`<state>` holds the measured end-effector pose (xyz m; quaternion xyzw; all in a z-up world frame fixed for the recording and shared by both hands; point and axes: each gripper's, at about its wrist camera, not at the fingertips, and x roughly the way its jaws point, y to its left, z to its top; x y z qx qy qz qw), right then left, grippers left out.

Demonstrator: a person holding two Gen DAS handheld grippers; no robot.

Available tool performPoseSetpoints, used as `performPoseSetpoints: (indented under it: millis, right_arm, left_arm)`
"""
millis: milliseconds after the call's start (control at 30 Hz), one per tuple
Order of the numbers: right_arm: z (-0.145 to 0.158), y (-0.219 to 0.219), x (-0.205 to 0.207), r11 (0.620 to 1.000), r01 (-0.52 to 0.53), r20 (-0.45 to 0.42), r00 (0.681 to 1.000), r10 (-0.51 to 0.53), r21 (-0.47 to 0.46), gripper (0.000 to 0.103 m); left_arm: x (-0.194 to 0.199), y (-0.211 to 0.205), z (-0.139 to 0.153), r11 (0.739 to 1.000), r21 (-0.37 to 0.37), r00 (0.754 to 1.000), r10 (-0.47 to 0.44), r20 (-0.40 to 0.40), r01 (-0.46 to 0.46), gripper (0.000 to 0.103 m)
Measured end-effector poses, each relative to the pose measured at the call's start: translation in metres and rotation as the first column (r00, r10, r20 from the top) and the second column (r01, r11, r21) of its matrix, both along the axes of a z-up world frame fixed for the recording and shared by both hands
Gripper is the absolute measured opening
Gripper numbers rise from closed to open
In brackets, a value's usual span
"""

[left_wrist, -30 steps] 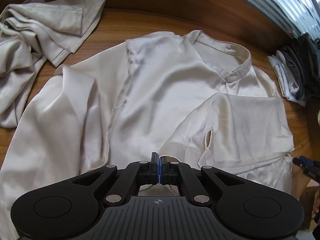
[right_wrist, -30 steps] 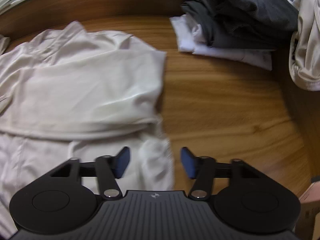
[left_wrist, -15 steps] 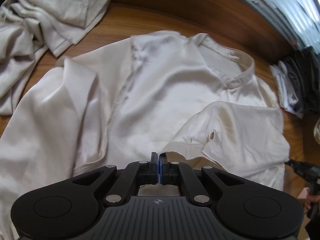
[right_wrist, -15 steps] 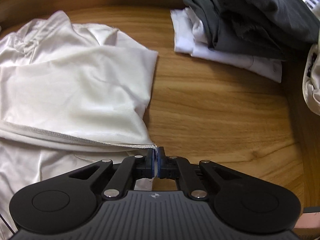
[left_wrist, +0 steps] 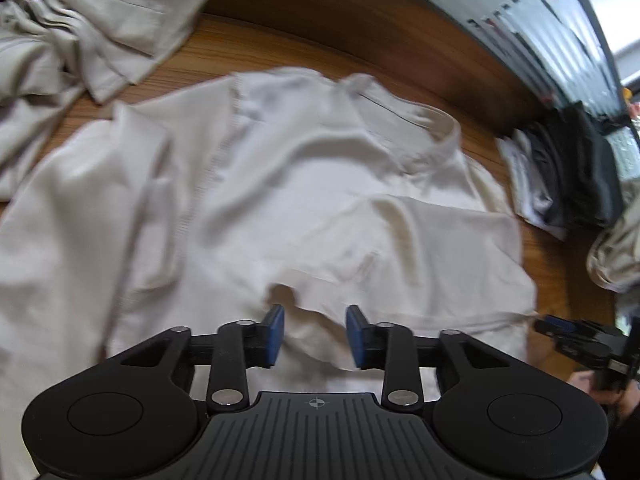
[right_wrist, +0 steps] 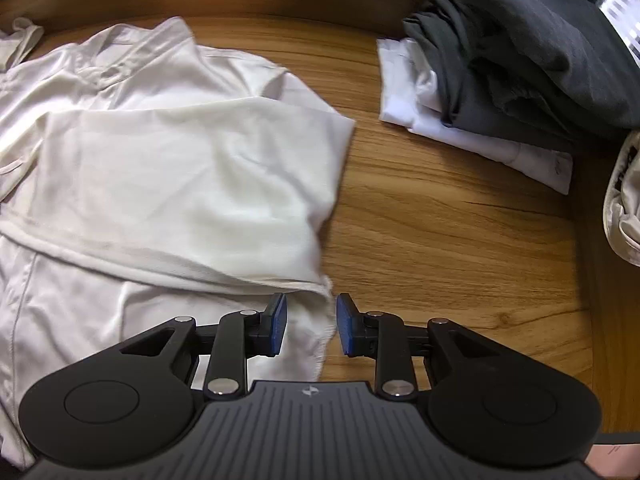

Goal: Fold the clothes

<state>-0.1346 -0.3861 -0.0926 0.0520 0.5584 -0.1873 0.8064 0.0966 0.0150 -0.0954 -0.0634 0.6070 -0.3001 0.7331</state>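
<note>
A cream collared shirt (left_wrist: 304,184) lies spread on the wooden table (right_wrist: 460,240), its right sleeve folded across the body (right_wrist: 192,184). My left gripper (left_wrist: 315,334) hovers over the folded sleeve's hem, its jaws opening, with cloth lying beneath the gap and neither blue pad pressing on it. My right gripper (right_wrist: 311,330) stands at the shirt's right edge, jaws opening too, with a corner of the fabric lying loose between the pads. In the left wrist view the right gripper (left_wrist: 576,336) shows at the far right edge, with a hand behind it.
A crumpled beige garment (left_wrist: 80,36) lies at the table's far left. A stack of folded dark grey (right_wrist: 528,40) and white clothes (right_wrist: 472,136) sits at the far right. Another pale garment (right_wrist: 624,200) hangs at the right edge. Bare wood lies between the shirt and the stack.
Both grippers were pinched shut on the sleeve's hem half a second ago and have now let go, jaws apart. The sleeve lies flatter across the shirt body.
</note>
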Motion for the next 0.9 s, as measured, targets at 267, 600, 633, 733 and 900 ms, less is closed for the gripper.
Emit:
performPoseSetpoints:
  millis: [267, 600, 633, 733, 900]
  right_arm:
    - [0.001, 0.029, 0.007, 0.999, -0.034, 0.009, 0.999, 0.034, 0.032, 0.043]
    - [-0.001, 0.041, 0.009, 0.998, -0.039, -0.001, 0.999, 0.039, 0.042, 0.044]
    - [-0.001, 0.041, 0.009, 0.998, -0.038, -0.001, 0.999, 0.038, 0.039, 0.044]
    - [-0.001, 0.041, 0.01, 0.999, -0.037, -0.004, 0.999, 0.037, 0.038, 0.044]
    - [-0.004, 0.044, 0.014, 0.998, -0.051, -0.014, 0.999, 0.052, 0.031, 0.044]
  left_arm:
    - [-0.011, -0.033, -0.031, 0.998, 0.023, 0.998, -0.05, -0.037, 0.051, 0.057]
    - [0.003, -0.025, -0.024, 0.996, -0.058, 0.997, 0.073, -0.002, -0.073, 0.006]
    - [0.007, -0.02, -0.022, 0.995, -0.06, 0.996, 0.084, 0.006, -0.083, 0.006]
    - [0.018, -0.006, -0.015, 0.991, -0.065, 0.993, 0.117, 0.029, -0.115, 0.006]
    - [0.04, 0.012, -0.021, 0.988, -0.03, 0.985, 0.155, 0.07, -0.153, 0.008]
